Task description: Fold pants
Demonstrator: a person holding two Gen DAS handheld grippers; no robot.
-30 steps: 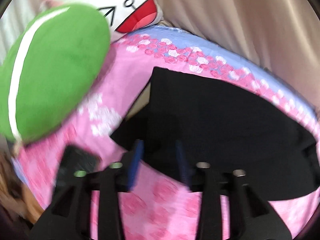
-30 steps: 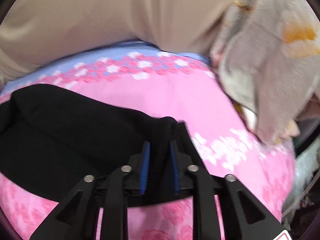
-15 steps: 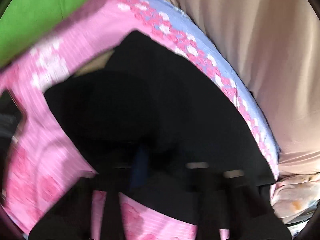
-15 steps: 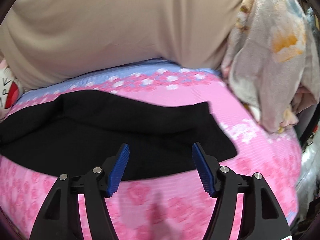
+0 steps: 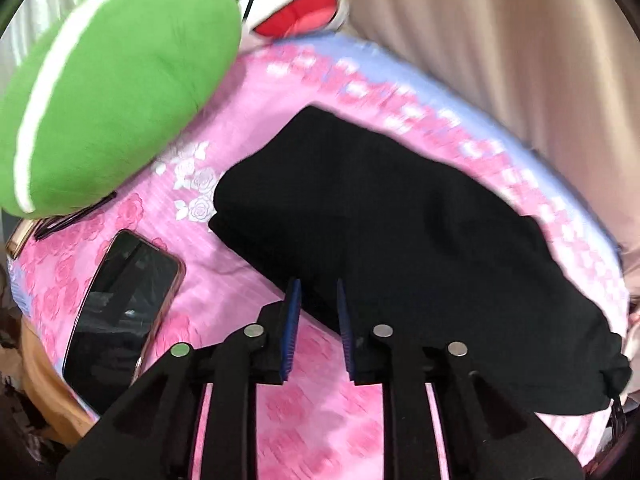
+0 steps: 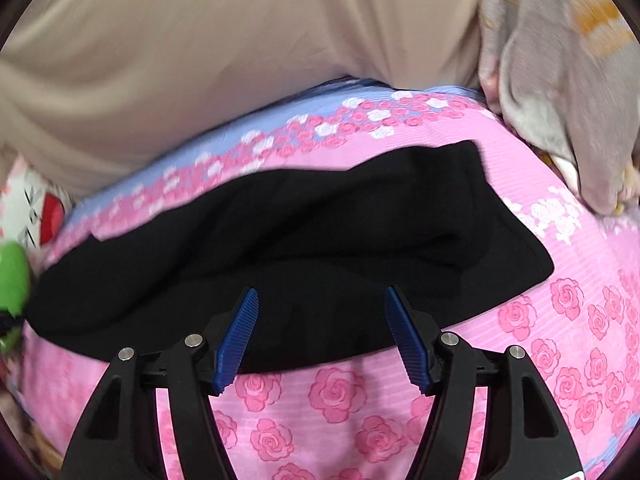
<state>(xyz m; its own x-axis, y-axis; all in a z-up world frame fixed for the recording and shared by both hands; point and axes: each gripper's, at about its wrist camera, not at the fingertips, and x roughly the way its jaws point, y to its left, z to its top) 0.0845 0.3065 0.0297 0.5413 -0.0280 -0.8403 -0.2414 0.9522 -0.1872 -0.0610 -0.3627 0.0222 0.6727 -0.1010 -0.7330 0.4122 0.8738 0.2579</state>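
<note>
The black pants lie folded over on a pink rose-print bedsheet, stretching ahead of both grippers. The left gripper has its blue pads drawn close together with a narrow gap; the near edge of the pants sits between the tips, but whether the cloth is pinched cannot be told. To its left a smartphone lies face up on the sheet, and farther ahead on that side rests a green plush cushion, with a white plush toy behind it. The right gripper hovers with its pads spread wide, over the near hem of the pants, holding nothing. Beyond the pants hangs a beige curtain; ahead to the right lies a floral blanket.
</note>
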